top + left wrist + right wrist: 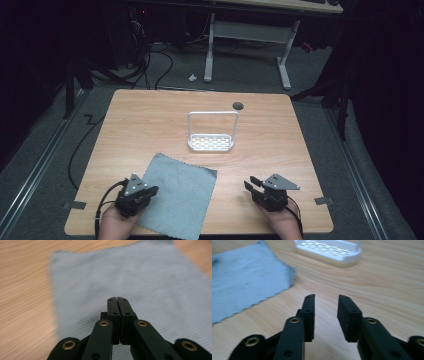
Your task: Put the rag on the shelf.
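A grey cloth (178, 192) lies flat on the wooden table (150, 120) near its front edge, left of centre. My left gripper (151, 191) sits at the cloth's left edge with its jaws shut and nothing between them; in the left gripper view the closed fingertips (117, 300) hover over the cloth (130, 277). My right gripper (251, 183) rests on bare wood to the cloth's right, jaws parted and empty, as the right gripper view (326, 298) shows. A white rack (211, 142) with a tall wire handle stands at mid-table, and its base (329, 251) lies ahead of the right gripper.
A dark round hole (238, 105) marks the table's far edge. Tape tabs (324, 201) sit at the front corners. Beyond the table stand a white desk frame (247, 35) and floor cables (165, 65). A person's hands hold both grippers at the bottom.
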A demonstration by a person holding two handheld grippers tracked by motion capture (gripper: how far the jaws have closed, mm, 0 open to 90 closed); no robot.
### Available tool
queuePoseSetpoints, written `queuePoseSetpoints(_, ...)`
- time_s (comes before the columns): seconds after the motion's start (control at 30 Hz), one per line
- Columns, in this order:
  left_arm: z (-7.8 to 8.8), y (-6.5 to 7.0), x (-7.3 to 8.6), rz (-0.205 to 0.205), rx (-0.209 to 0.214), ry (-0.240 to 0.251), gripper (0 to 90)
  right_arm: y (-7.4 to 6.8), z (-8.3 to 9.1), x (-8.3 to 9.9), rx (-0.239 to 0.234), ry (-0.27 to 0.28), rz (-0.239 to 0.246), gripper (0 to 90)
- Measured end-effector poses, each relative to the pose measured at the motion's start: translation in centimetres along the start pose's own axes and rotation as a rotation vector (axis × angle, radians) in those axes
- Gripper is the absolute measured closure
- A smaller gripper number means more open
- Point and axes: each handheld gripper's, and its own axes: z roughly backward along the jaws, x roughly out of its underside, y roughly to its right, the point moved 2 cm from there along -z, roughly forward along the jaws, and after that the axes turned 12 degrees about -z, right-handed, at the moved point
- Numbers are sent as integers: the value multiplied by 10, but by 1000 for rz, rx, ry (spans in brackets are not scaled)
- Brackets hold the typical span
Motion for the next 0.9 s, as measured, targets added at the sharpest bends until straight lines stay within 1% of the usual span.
queuePoseSetpoints(0.03, 2, -7, 4, 20, -8, -9, 892, -6, -3, 0, -18, -10, 19, 744)
queuePoseSetpoints(0.07, 3, -12, 8, 42, -15, -10, 896, -21, -10, -1, -44, -37, 56, 787)
queuePoseSetpoints(0.1, 3, -17, 13, 73, -5, -14, 896, -29, -14, -1, -62, -49, 73, 826)
queuePoseSetpoints(0.13, 3, -17, 13, 73, -5, -14, 896, -37, -18, -1, -79, -64, 97, 880)
queuePoseSetpoints(0.17, 3, -17, 15, 73, -6, -20, 896, -37, -18, -1, -79, -64, 97, 880)
queuePoseSetpoints(0.2, 3, -15, 16, 66, -3, -27, 896, -44, -23, -2, -101, -89, 122, 900)
queuePoseSetpoints(0.23, 3, -13, 17, 61, 1, -29, 897, -59, -33, -3, -137, -140, 164, 900)
queuePoseSetpoints(0.27, 3, -11, 17, 59, 5, -30, 897, -65, -38, -3, -147, -154, 188, 900)
queuePoseSetpoints(0.3, 1, -5, 18, 42, 4, -44, 897, -71, -43, -2, -160, -170, 211, 900)
queuePoseSetpoints(0.33, -1, -2, 19, 37, 12, -53, 897, -76, -48, -2, -173, -180, 231, 900)
queuePoseSetpoints(0.37, -1, -2, 19, 37, 12, -53, 897, -76, -48, -2, -173, -180, 231, 900)
queuePoseSetpoints(0.4, -2, 4, 18, 26, 4, -54, 897, -84, -57, -2, -190, -199, 251, 900)
queuePoseSetpoints(0.43, -3, 6, 17, 24, 4, -55, 897, -87, -61, -2, -197, -210, 262, 900)
queuePoseSetpoints(0.47, -3, 7, 17, 16, 0, -56, 897, -89, -65, -2, -198, -216, 271, 900)
queuePoseSetpoints(0.5, -3, 7, 17, 16, 0, -56, 897, -89, -65, -2, -198, -216, 271, 900)
queuePoseSetpoints(0.53, -3, 9, 17, 21, 4, -50, 897, -93, -70, -1, -192, -236, 288, 900)
queuePoseSetpoints(0.57, -3, 9, 17, 21, 4, -50, 897, -93, -72, 0, -193, -243, 293, 900)
queuePoseSetpoints(0.67, -3, 10, 17, 33, 23, -46, 897, -93, -72, 0, -191, -248, 299, 900)
queuePoseSetpoints(0.7, -3, 11, 16, 29, 31, -46, 897, -89, -70, 1, -176, -248, 297, 900)
queuePoseSetpoints(0.77, -4, 14, 14, 24, 53, -46, 897, -86, -68, 1, -168, -245, 295, 900)
queuePoseSetpoints(0.8, -7, 20, 11, 18, 88, -38, 897, -77, -64, 2, -147, -244, 274, 900)
queuePoseSetpoints(0.83, -7, 20, 11, 18, 88, -38, 897, -77, -64, 2, -147, -244, 274, 900)
queuePoseSetpoints(0.87, -9, 25, 9, 9, 103, -35, 897, -69, -60, 2, -131, -240, 255, 900)
queuePoseSetpoints(0.9, -10, 30, 7, -2, 121, -33, 897, -69, -60, 2, -131, -240, 255, 900)
